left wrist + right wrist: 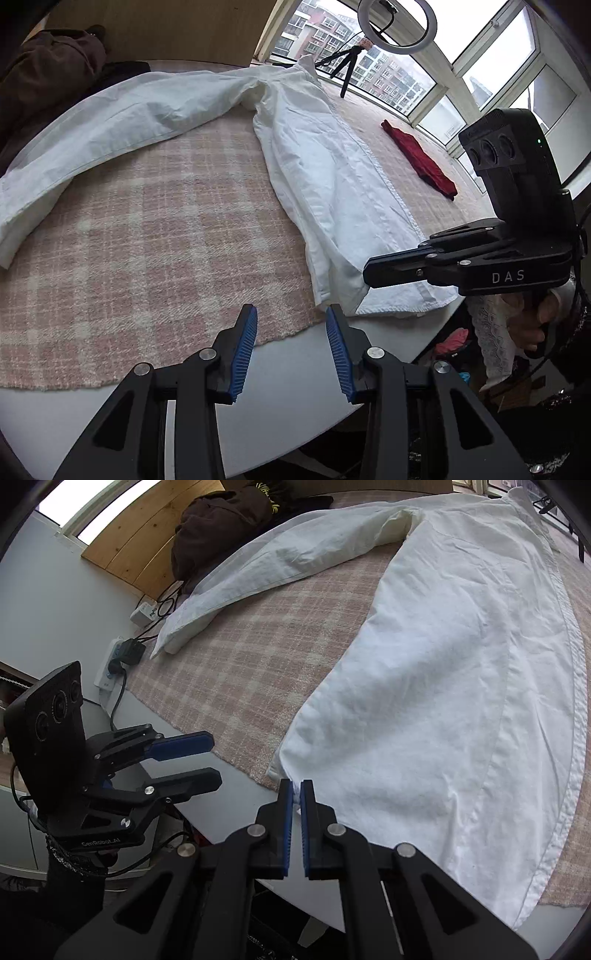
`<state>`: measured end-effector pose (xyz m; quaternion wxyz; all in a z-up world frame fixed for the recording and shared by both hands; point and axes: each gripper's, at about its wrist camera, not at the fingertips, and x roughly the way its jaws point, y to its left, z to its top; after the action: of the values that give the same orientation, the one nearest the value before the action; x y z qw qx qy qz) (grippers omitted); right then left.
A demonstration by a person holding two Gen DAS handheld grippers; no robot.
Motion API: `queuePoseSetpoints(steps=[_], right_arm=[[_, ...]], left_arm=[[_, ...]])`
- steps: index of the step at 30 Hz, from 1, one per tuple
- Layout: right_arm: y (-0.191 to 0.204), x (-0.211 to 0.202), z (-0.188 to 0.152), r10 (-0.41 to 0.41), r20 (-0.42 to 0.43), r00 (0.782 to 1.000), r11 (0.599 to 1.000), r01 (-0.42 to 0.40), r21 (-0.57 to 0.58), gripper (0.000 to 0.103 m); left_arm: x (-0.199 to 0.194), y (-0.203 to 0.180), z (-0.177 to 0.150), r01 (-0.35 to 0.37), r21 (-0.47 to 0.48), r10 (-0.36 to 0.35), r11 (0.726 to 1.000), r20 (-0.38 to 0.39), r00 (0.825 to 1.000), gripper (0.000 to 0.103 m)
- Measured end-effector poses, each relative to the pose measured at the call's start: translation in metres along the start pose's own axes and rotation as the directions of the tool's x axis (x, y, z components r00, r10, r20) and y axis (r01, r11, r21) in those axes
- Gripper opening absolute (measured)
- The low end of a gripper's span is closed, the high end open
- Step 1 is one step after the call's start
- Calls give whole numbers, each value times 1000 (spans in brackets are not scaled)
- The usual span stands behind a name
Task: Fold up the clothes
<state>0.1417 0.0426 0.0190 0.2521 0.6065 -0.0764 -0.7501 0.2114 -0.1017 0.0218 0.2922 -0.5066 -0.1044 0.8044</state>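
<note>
Here the white shirt (424, 672) lies spread on the pink plaid blanket (147, 229) covering the table (288, 384). The right gripper (295, 794) pinches its hem corner at the table's near edge; the left gripper (291, 332) hovers spread and empty. The sleeve's (258, 565) cuff is folded under, partly hidden.

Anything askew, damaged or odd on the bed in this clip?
Nothing damaged or spilled. The white shirt lies wrinkled and only half arranged: one sleeve stretches far out to the side across the plaid blanket. The right gripper is shut on the shirt's hem corner; the left gripper is open, holding nothing.
</note>
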Motion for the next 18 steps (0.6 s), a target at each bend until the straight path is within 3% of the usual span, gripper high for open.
queuePoseSetpoints(steps=[4,5,6,7,13,16,18], right_arm=[[-3,-28,-1,16,54,998,999,-19,49,4],[-3,-35,-2,19,68,997,998,-23,59,4],[-4,-43,-2,21,84,996,997,-27,70,4],[-5,-51,-3,22,105,994,996,-30,79,4],[-6,-81,-4,36,170,985,994,-54,100,4],[-5,-53,-1,53,141,989,992,-68,104,4],[-5,-15,0,110,50,993,988,-115,105,5]], left_arm=[[25,-4,16,78,8,-78,997,-21,997,36],[31,-3,19,92,4,-92,996,-24,995,30],[32,-2,20,91,4,-91,996,-28,995,5],[31,-1,19,85,4,-85,996,-34,996,2],[27,8,13,48,9,-48,999,-67,997,2],[24,12,10,30,12,-29,999,-83,996,1],[18,15,11,20,12,-19,1000,-80,997,1]])
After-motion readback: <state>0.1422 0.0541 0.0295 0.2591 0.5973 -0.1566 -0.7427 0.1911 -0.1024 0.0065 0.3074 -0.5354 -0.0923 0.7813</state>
